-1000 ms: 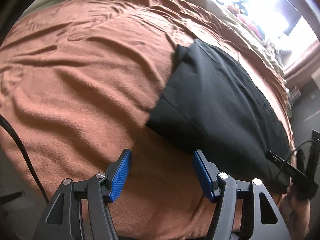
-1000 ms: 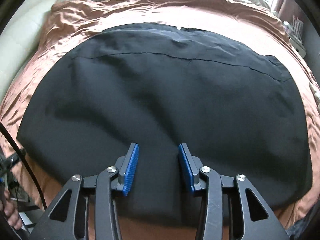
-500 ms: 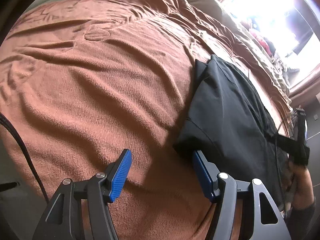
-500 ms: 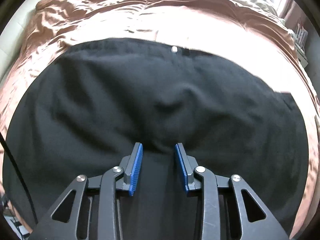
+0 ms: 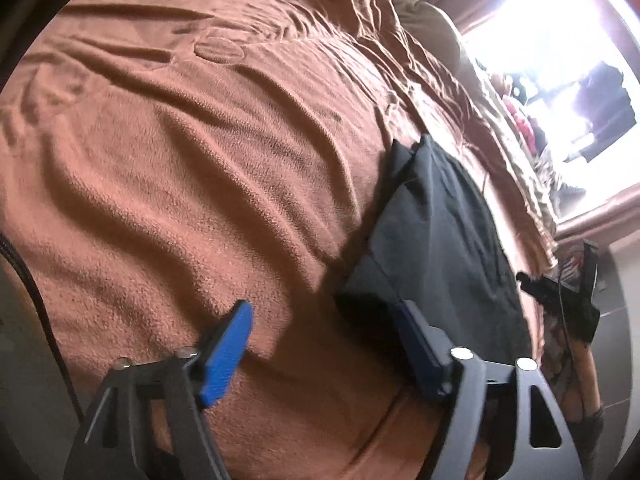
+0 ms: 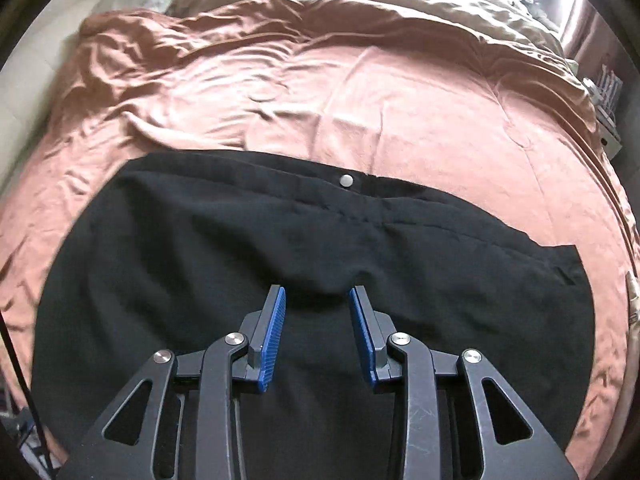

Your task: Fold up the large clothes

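A black garment (image 6: 192, 240), folded, with a silver button (image 6: 346, 180) at its far edge, lies on a brown blanket (image 6: 400, 120). My right gripper (image 6: 318, 290) points down onto its middle. The pads pinch a raised pucker of the black cloth, and creases run out from the tips. In the left wrist view the black garment (image 5: 440, 240) lies to the right. My left gripper (image 5: 324, 308) hangs over the blanket (image 5: 180, 160) at the garment's near corner. Its jaws are opening, with only blanket between them, and the right finger (image 5: 416, 340) is beside that corner.
A beige duvet (image 6: 360, 12) is bunched along the bed's far side. A bright window (image 5: 540, 40) glares at the upper right. A person's hand with the other gripper (image 5: 560, 300) is at the bed's right edge. A black cable (image 5: 36, 300) runs down the left.
The right jaws narrowed onto the black cloth and the gripper drew back, so more blanket shows beyond the garment. The left view rolled and its jaws spread wider.
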`<state>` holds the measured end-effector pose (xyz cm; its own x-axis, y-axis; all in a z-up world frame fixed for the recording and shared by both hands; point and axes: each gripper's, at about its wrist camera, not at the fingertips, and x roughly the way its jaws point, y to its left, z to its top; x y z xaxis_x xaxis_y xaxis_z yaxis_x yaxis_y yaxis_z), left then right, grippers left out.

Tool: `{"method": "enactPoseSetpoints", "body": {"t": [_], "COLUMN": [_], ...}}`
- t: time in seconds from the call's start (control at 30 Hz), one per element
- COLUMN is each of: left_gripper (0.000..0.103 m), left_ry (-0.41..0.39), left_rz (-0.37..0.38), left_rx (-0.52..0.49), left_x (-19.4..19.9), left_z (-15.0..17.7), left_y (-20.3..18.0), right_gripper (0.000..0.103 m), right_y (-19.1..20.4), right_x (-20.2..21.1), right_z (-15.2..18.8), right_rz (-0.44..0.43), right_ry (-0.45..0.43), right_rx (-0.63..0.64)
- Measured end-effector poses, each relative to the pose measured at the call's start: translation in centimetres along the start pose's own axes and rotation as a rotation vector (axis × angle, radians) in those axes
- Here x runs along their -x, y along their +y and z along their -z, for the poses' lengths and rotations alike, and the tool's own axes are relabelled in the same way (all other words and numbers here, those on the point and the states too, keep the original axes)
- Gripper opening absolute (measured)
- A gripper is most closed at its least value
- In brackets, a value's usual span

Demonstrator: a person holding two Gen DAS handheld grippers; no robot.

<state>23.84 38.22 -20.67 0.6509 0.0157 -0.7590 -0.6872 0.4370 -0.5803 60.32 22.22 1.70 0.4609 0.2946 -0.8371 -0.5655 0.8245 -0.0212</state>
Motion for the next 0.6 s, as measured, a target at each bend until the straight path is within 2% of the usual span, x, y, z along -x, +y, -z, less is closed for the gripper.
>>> {"method": "enactPoseSetpoints", "body": {"t": [0.23,0.4,0.6], "left_gripper": [0.081,0.081,0.081], "left_ry": [0.035,0.052,0.107], "left_rz": [0.108,0.169,0.246], "left_rx": [0.032,0.05,0.101], "left_x": [0.4,0.5,-1.2], "left_z": [-0.3,-1.2,-2.0], "left_y": [0.0,0.2,0.3], "right_gripper": [0.031,0.031,0.031], "right_y": [-1.8,-2.8,-4.4], "right_x": [5.5,7.9,10.7], "right_z": [3.5,6.3,10.0], "right_rz": [-0.112,-0.171,-0.23], "right_ry": [-0.06,-0.104,-0.148], "right_rx": [-0.082,-0.124,-0.164]}}
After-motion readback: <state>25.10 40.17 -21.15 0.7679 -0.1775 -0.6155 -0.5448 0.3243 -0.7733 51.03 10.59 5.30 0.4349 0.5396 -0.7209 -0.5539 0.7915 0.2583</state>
